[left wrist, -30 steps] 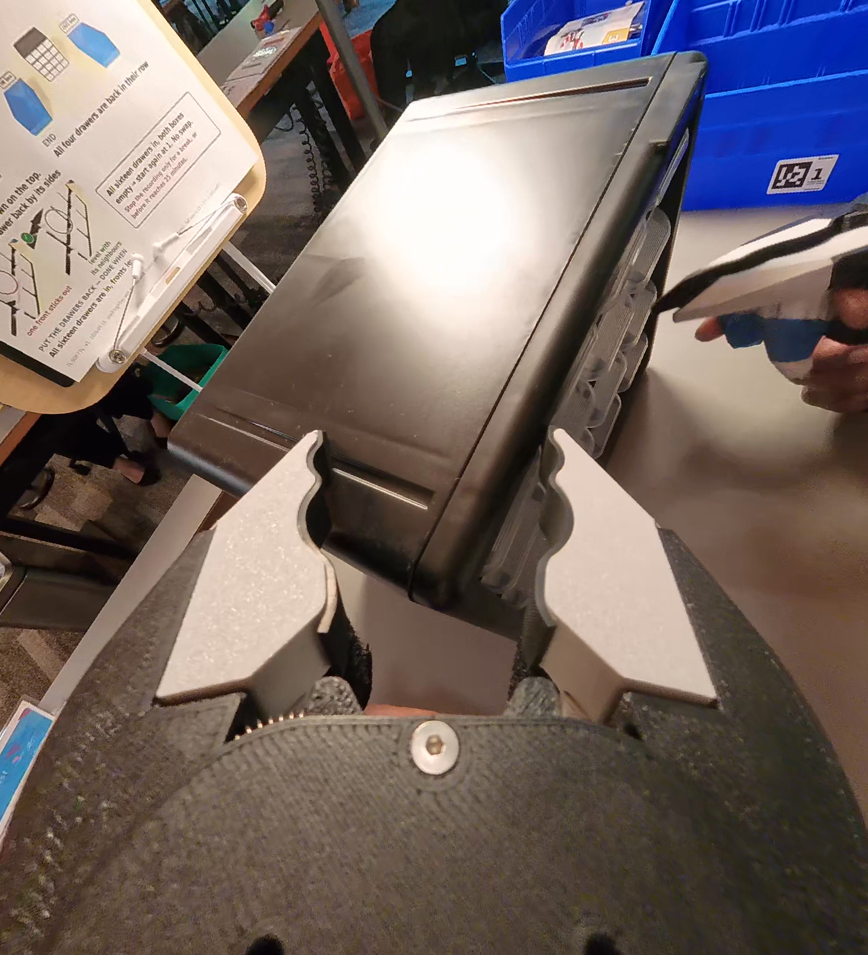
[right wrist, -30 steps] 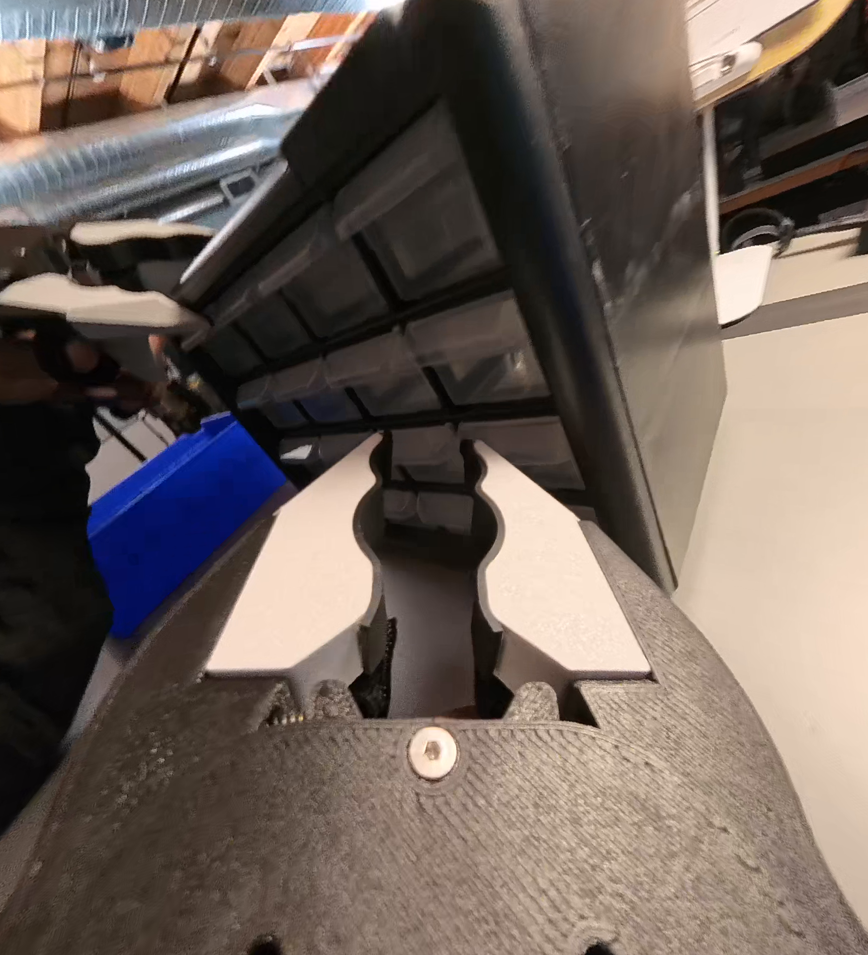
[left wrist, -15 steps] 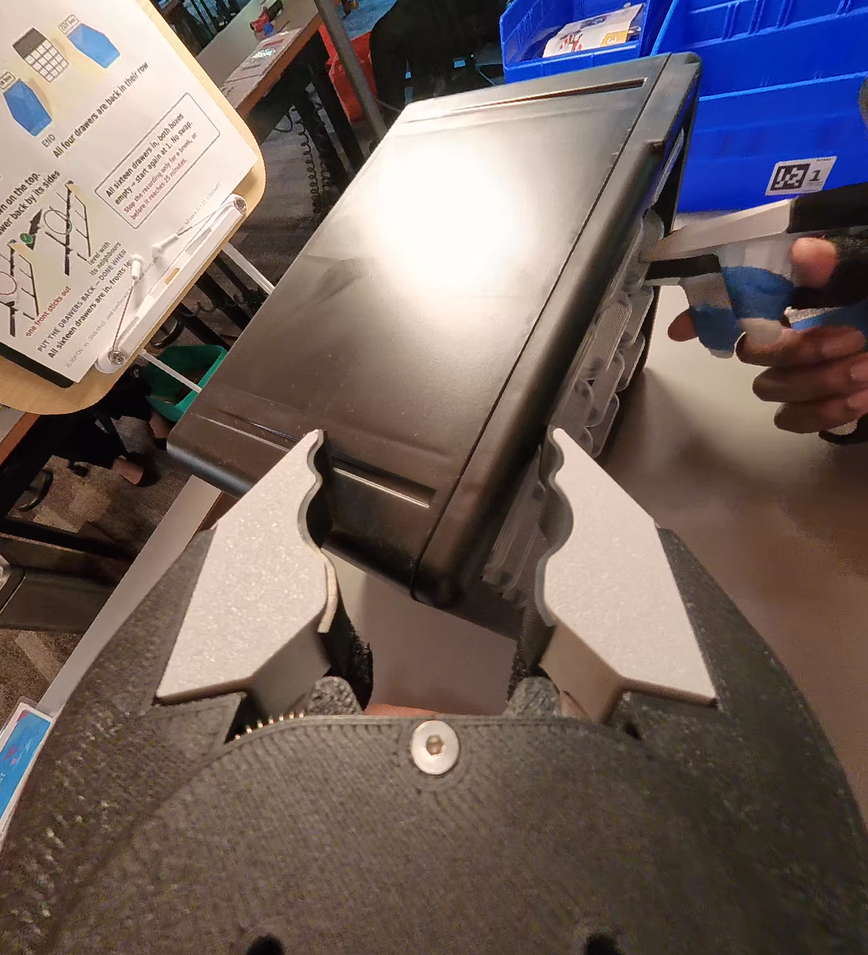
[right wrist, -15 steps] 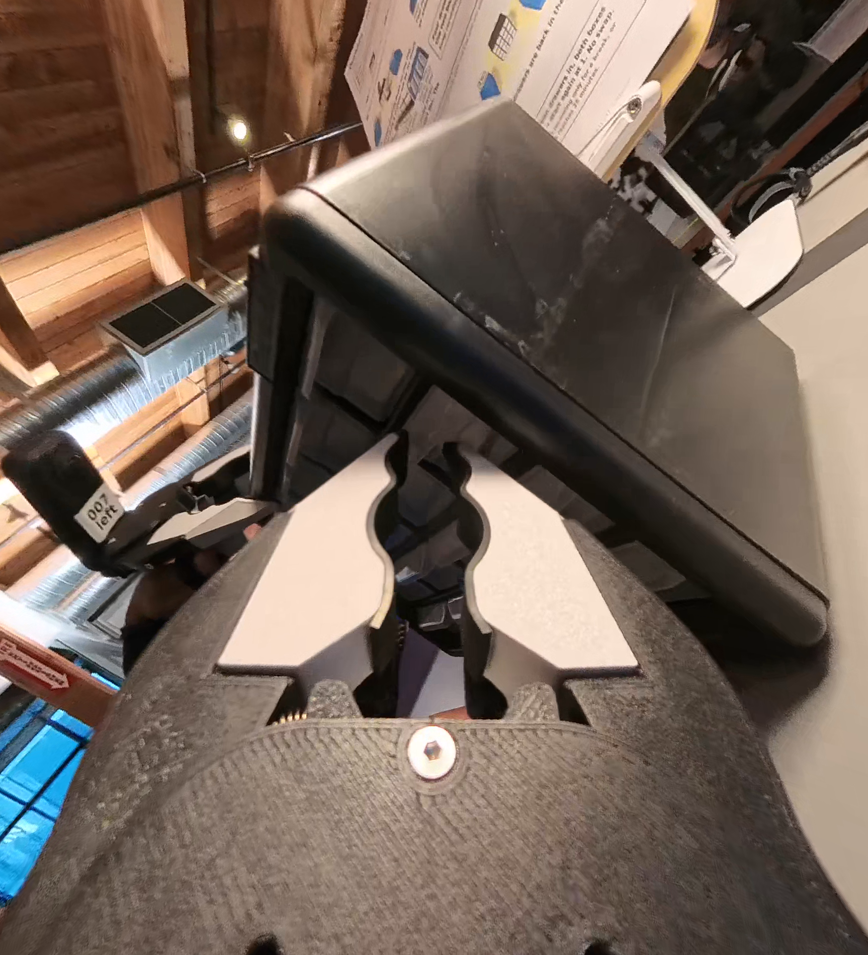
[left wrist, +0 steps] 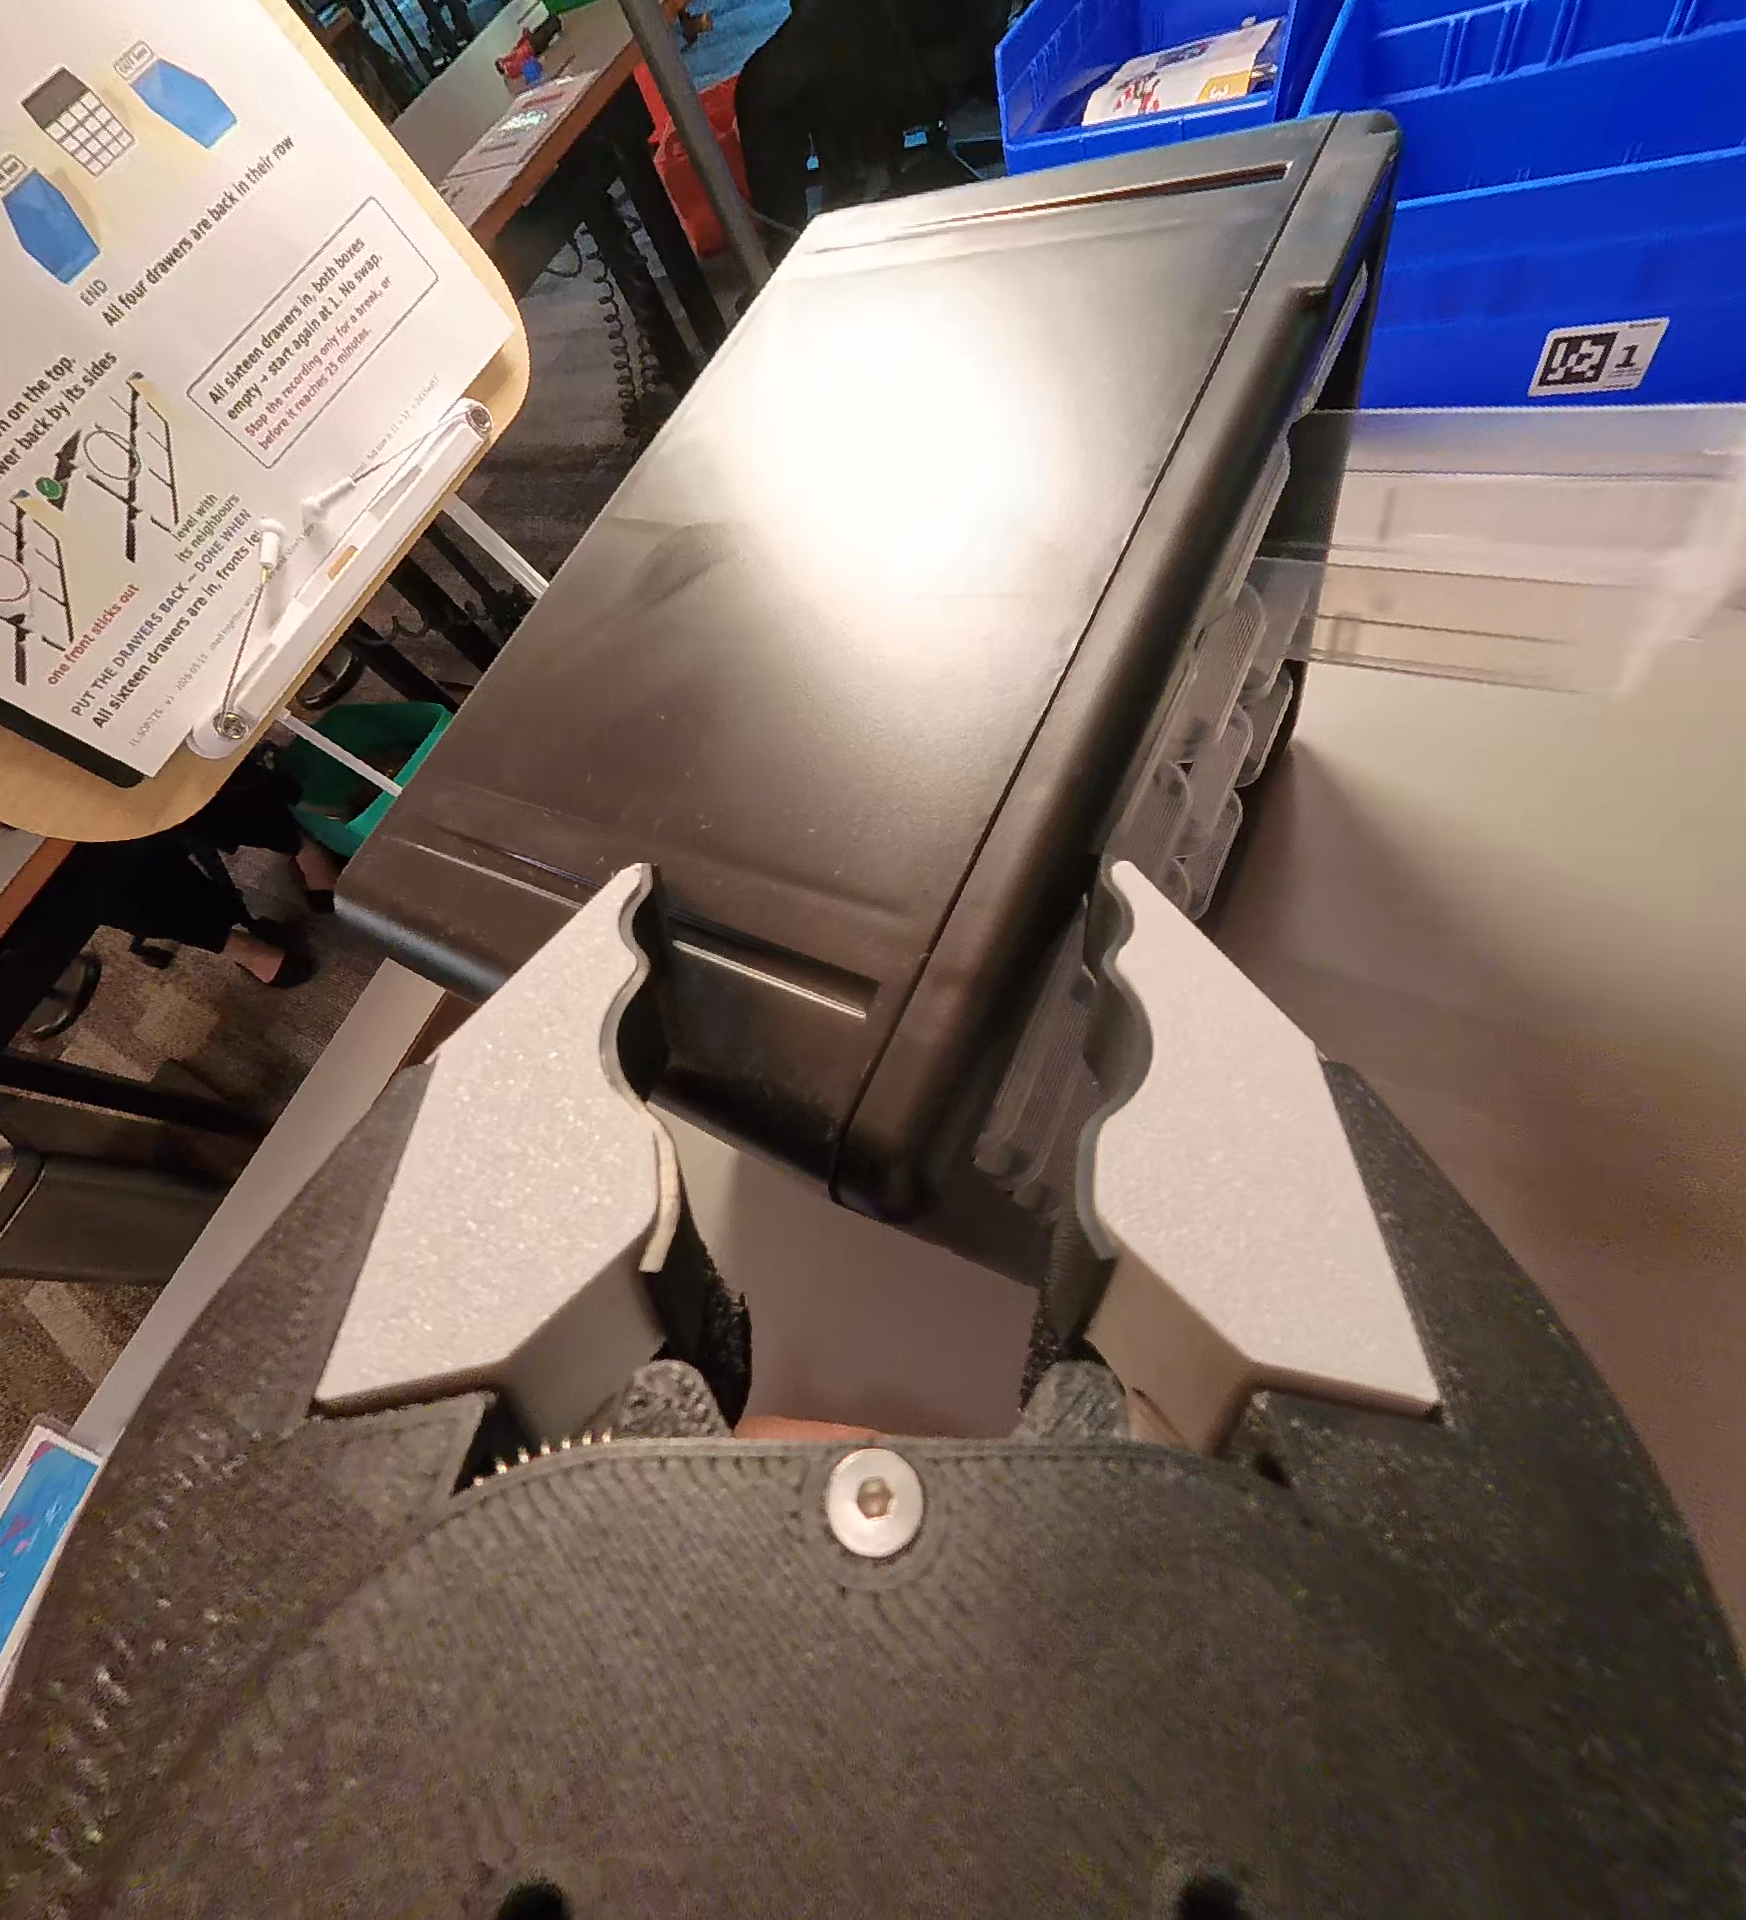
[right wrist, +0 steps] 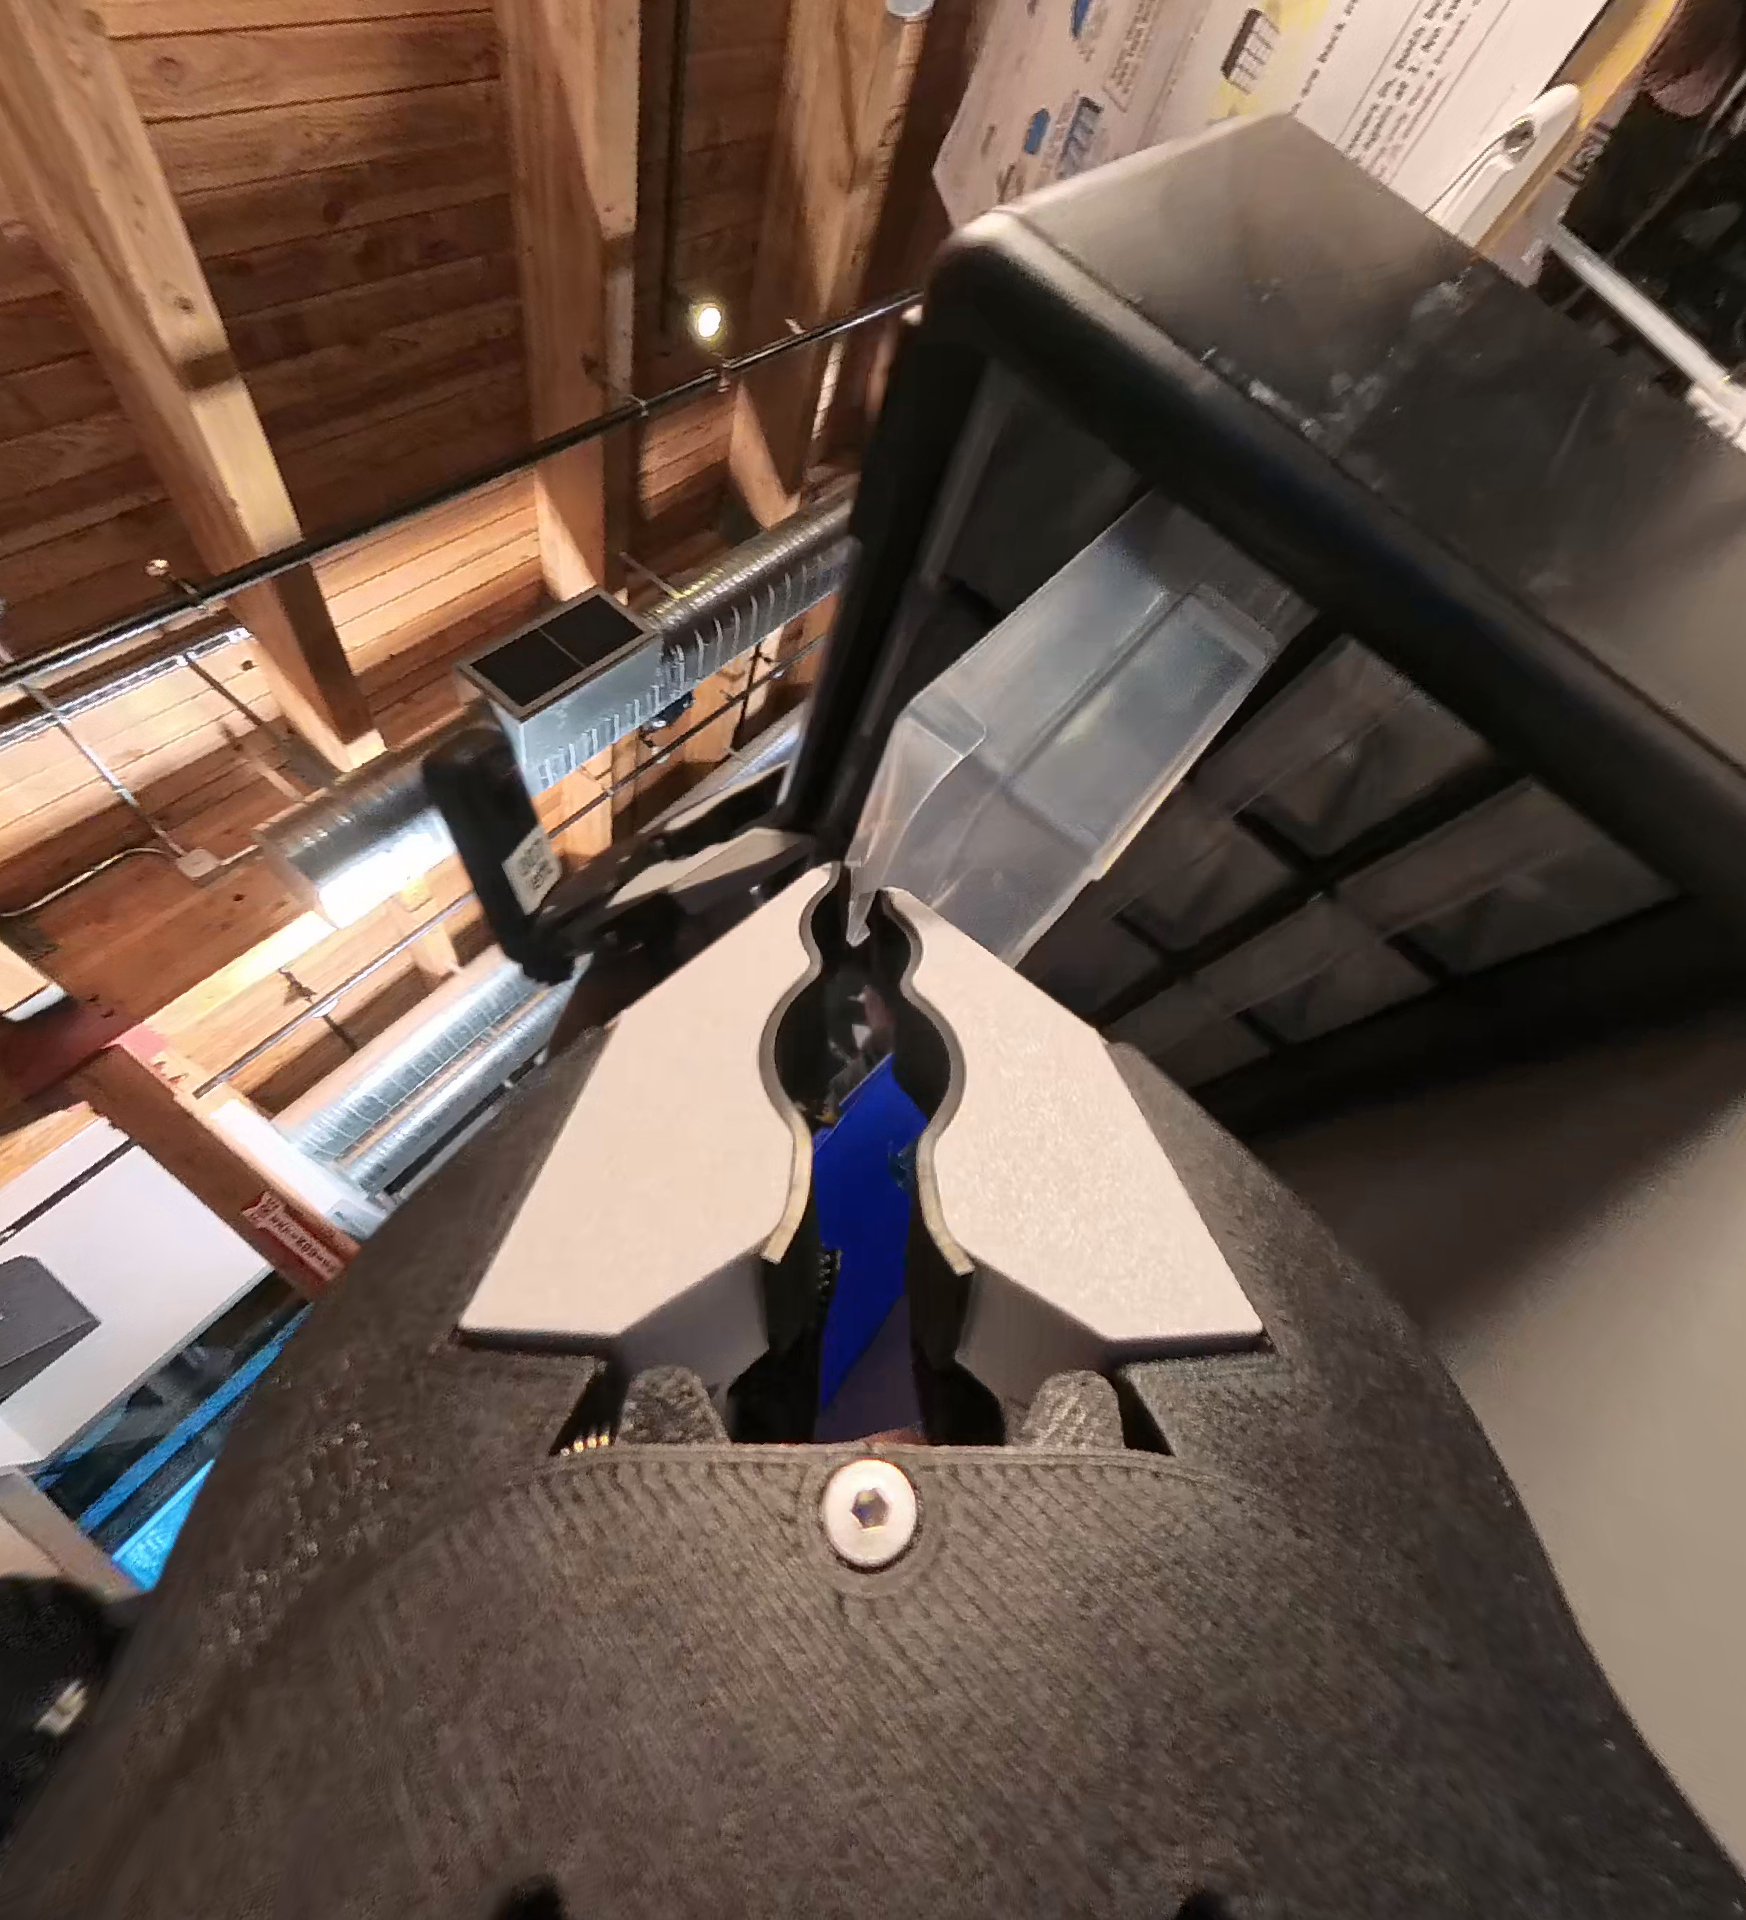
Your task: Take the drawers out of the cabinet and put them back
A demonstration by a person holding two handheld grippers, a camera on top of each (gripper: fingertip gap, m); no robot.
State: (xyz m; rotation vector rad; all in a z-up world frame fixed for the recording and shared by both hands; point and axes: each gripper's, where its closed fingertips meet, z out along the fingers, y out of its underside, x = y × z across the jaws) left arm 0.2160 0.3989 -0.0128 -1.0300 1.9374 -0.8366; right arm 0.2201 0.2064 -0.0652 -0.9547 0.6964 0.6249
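With the left gripper (left wrist: 874, 883) resting wide open on the black cabinet (left wrist: 848, 582), the right gripper (right wrist: 853, 894), pinched on the clear drawer's (right wrist: 1045, 748) front lip, should draw it straight out, level, avoiding a jam.

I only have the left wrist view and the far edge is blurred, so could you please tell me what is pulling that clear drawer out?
Observer: The right gripper; its fingers pinch the clear drawer's front lip.
Operator: Is the drawer free of the cabinet?
Observer: No, its rear is inside the black cabinet.
Operator: And the neighbouring drawers?
Observer: The other drawers showing there sit pushed in.
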